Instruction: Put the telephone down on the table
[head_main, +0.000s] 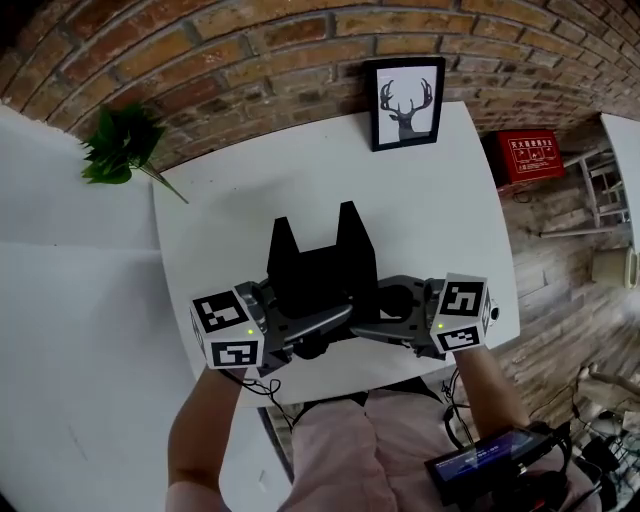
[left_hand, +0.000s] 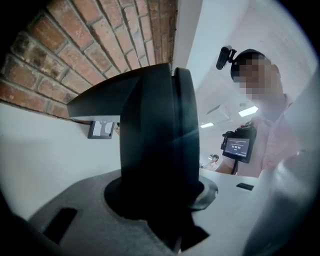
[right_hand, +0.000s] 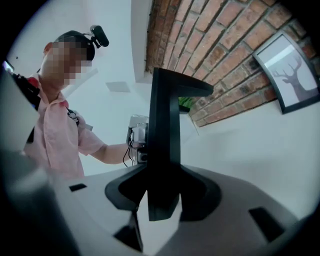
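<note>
The black telephone, a dark body with two upright prongs, sits over the near half of the white table. My left gripper grips its near left end and my right gripper its near right end. In the left gripper view the telephone stands broad and dark between the jaws of the left gripper. In the right gripper view a narrower edge of the telephone is clamped in the right gripper. Whether the telephone touches the table I cannot tell.
A framed deer picture leans on the brick wall at the table's far edge. A green plant hangs at the far left, and a red box stands right of the table. The person's hand-held device is at the lower right.
</note>
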